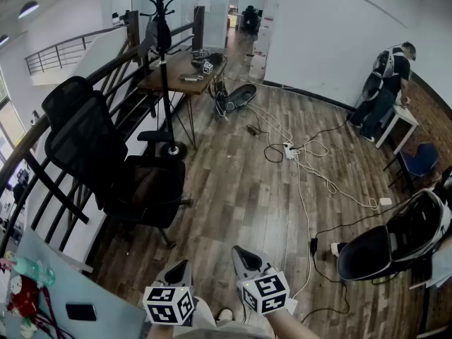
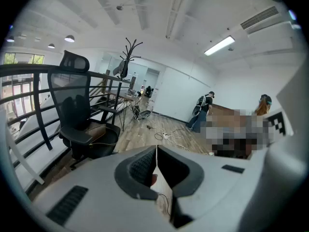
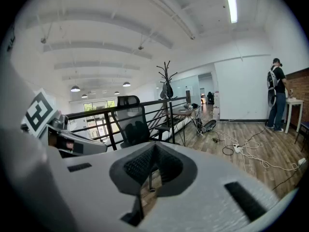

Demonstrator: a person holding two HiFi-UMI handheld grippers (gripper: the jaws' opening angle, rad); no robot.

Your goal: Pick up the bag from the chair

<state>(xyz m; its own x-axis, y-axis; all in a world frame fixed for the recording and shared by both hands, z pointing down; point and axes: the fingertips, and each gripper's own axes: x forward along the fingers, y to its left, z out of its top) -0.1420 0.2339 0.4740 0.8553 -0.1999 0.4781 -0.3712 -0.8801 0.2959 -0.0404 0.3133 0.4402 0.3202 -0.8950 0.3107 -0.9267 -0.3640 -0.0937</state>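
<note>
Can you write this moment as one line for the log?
stage: before pickup | left tongs: shut, empty | right tongs: shut, empty | bag: on chair seat, untouched

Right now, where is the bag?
The brown bag lies on the seat of the black chair, at the left of the head view, just in front of the coat stand.

Two tongs are counted: the left tongs (image 1: pixel 183 267) and the right tongs (image 1: pixel 241 254). Ahead of them to the left, one office chair (image 1: pixel 92 147), one bag (image 1: pixel 145 182) and one coat stand (image 1: pixel 164 62) are seen; far right, one person (image 1: pixel 385 83) is seen.
</note>
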